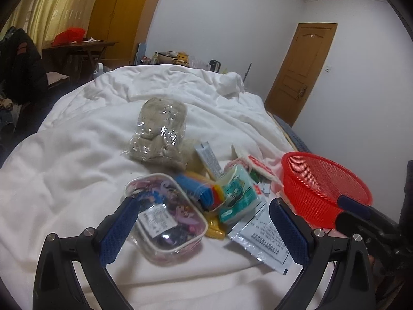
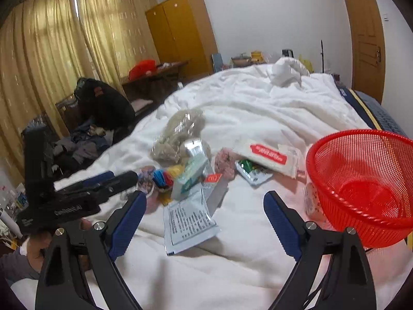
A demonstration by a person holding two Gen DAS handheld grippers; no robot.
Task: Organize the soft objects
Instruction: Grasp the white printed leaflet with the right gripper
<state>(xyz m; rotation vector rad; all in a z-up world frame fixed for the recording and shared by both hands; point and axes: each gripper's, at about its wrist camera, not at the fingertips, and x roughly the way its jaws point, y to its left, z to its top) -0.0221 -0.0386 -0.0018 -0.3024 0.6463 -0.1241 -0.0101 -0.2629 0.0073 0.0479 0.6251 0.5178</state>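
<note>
A pile of small items lies on the white duvet. It holds a clear bag of grey-beige soft stuff, a clear zip pouch with cartoon print, a teal tissue pack, a silver-white sachet, a white pack with a red label and a pink soft item. A red mesh basket stands to the right. My left gripper is open, its fingers either side of the pouch. My right gripper is open over the sachet.
The duvet covers the bed, with the dark mattress edge at the right. A chair with dark clothes, a desk, curtains and a yellow wardrobe stand to the left. A wooden door is at the right.
</note>
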